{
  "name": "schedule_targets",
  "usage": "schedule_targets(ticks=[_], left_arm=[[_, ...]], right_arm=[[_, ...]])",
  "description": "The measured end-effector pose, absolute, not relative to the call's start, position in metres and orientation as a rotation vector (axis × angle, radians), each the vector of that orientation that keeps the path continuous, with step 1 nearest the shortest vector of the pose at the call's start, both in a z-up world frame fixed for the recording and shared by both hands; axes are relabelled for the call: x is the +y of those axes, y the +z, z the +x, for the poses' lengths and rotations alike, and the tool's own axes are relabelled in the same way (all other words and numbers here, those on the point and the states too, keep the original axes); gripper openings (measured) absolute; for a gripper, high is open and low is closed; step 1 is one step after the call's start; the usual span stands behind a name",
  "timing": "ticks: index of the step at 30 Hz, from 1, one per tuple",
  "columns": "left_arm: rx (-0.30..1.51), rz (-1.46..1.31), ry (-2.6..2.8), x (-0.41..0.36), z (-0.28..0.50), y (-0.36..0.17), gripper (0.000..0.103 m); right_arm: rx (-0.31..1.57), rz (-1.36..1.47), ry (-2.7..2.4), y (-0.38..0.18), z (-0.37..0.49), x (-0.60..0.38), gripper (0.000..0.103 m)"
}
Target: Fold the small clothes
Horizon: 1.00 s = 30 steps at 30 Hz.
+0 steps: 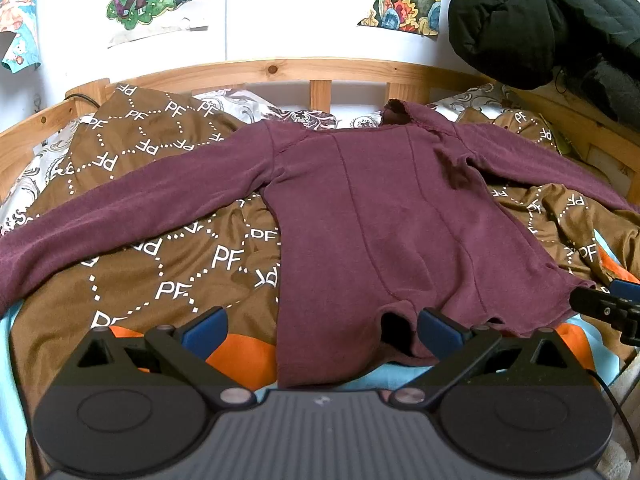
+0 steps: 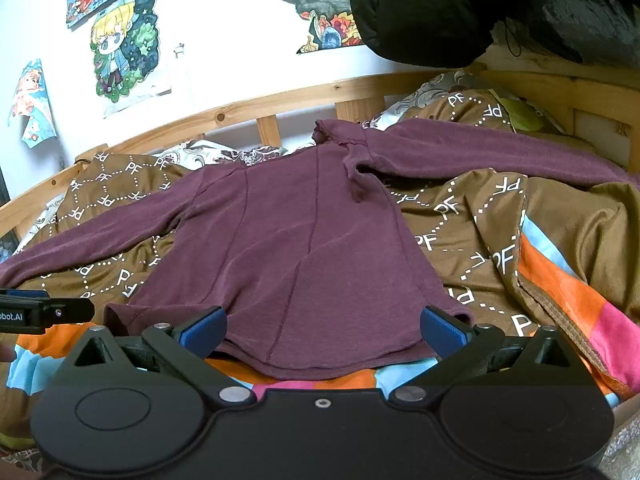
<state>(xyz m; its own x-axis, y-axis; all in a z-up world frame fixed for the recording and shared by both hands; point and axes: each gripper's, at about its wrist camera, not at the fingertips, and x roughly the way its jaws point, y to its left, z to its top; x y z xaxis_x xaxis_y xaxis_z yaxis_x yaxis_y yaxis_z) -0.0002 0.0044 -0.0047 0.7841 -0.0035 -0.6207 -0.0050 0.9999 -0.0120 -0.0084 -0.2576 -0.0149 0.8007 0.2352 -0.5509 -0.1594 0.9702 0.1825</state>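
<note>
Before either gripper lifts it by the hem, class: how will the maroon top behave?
The top is probably floppy: it follows the rumpled blanket beneath. Its spread sleeves would likely dangle. Being thin knit, it seems light, and may drag on the blanket rather than slide.

The shirt [image 1: 384, 216] lies flat on the blanket [image 1: 168, 264], sleeves out to both sides (neck at the far end). Behind it is the bed rail [image 1: 280, 70]. Both grippers [image 1: 320, 332] [image 2: 322, 332] sit near its bottom edge.
</note>
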Motion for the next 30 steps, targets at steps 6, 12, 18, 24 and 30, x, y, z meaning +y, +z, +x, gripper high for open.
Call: schedule_targets(ticks=[6,12,18,24,30], left_arm=[[0.670,-0.013,0.001,0.0049,-0.0002,-0.0047,0.103],[0.671,-0.013,0.002,0.0047,0.0000,-0.0041,0.103],[0.675,-0.014,0.000,0.0060,-0.0003,-0.0042,0.103],[0.675,-0.014,0.000,0.0057,-0.0003,-0.0038,0.103],[0.676,-0.013,0.000,0.0061,-0.0005,-0.0037,0.102]], right_arm=[[0.607,0.130,0.212,-0.0149,-0.0085,-0.2578,0.103],[0.607,0.131,0.213,-0.0147,-0.0084,-0.2581,0.103],[0.608,0.131,0.213,-0.0150,-0.0084,-0.2580,0.103],[0.608,0.132,0.212,-0.0147,-0.0084,-0.2577,0.103],[0.610,0.137,0.204,-0.0154,-0.0080,-0.2586,0.103]])
